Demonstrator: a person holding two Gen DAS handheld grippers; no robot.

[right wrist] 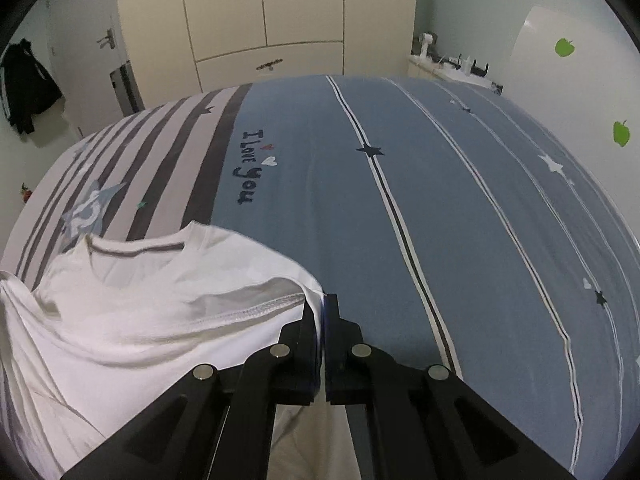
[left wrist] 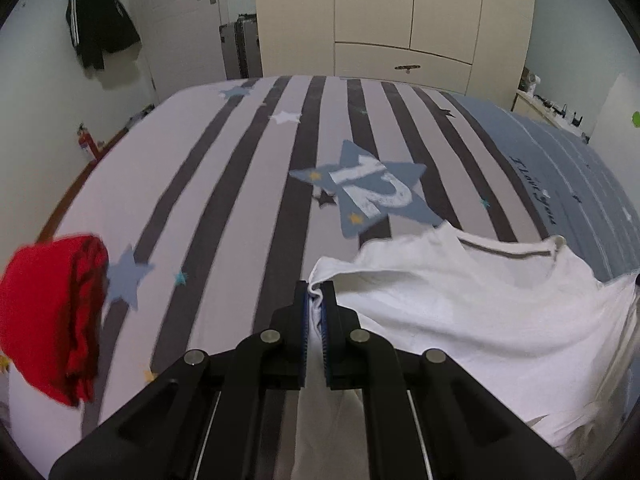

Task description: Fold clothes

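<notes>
Now a white cotton T-shirt (left wrist: pixel 480 320) hangs stretched between two black grippers above a striped blue and grey bedsheet (right wrist: pixel 400 200); the left gripper (left wrist: pixel 316 292) is clamped on one corner of the cloth, the right gripper (right wrist: pixel 323 304) on the opposite corner; its collar points away, so its long axis likely runs forward from both hands.

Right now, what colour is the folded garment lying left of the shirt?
Red, clearest in the left wrist view.
</notes>
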